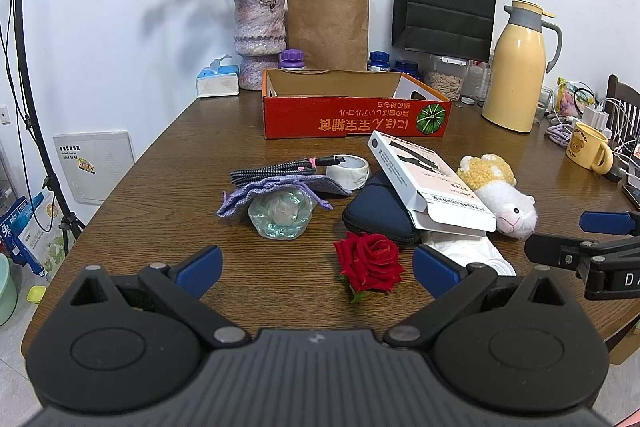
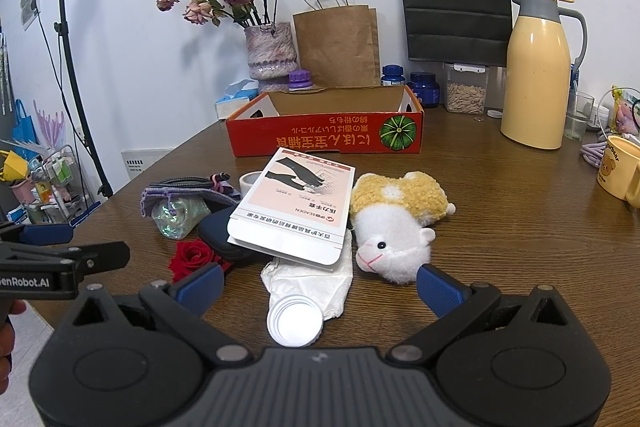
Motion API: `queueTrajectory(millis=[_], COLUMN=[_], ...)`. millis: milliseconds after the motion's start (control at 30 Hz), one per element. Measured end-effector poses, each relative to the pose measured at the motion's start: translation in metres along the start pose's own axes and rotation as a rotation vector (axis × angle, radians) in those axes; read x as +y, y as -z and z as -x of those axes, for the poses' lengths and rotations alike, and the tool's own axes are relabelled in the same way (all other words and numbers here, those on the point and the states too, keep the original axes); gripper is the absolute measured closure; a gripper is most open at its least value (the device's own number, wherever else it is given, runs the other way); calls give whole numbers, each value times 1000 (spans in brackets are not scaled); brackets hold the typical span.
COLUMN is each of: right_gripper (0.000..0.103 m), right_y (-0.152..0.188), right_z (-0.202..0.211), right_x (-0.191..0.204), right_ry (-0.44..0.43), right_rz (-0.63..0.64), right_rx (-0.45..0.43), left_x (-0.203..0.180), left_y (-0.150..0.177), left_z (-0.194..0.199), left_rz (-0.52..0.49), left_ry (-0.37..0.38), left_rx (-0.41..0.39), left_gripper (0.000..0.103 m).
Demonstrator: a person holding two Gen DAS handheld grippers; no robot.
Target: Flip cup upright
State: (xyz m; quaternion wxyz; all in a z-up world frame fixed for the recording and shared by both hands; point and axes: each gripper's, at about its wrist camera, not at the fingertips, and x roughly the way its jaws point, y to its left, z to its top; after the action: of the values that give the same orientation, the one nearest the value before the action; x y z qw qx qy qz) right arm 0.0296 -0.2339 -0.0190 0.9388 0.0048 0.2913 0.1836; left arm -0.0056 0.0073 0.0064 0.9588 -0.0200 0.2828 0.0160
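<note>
A clear iridescent glass cup (image 1: 280,214) lies on its side on the wooden table (image 1: 192,147), its mouth facing me, with a purple drawstring pouch (image 1: 276,186) draped over its top. The right wrist view shows the cup (image 2: 178,219) at the left, partly hidden by the pouch. My left gripper (image 1: 316,269) is open and empty, a short way in front of the cup, with a red rose (image 1: 369,261) between its fingers. My right gripper (image 2: 320,289) is also open and empty, hovering over a white round lid (image 2: 295,321) on a crumpled tissue (image 2: 316,275).
A dark blue case (image 1: 378,217), a white carton (image 1: 424,183) and a plush sheep (image 1: 504,201) crowd the area right of the cup. Behind stand a tape roll (image 1: 347,169), a red cardboard box (image 1: 356,119), a vase (image 1: 259,41) and a thermos (image 1: 518,67). A yellow mug (image 1: 588,145) stands upright at far right.
</note>
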Motion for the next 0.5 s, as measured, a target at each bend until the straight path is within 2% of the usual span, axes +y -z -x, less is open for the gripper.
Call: queueTrajectory(millis=[500], right_gripper=[0], right_y=[0], right_z=[0], right_x=[0], right_ry=[0], right_rz=[0], right_rx=[0], left_x=[0], left_y=[0], left_z=[0], left_rz=[0], left_ry=[-1], left_rx=[0], left_gripper=[0])
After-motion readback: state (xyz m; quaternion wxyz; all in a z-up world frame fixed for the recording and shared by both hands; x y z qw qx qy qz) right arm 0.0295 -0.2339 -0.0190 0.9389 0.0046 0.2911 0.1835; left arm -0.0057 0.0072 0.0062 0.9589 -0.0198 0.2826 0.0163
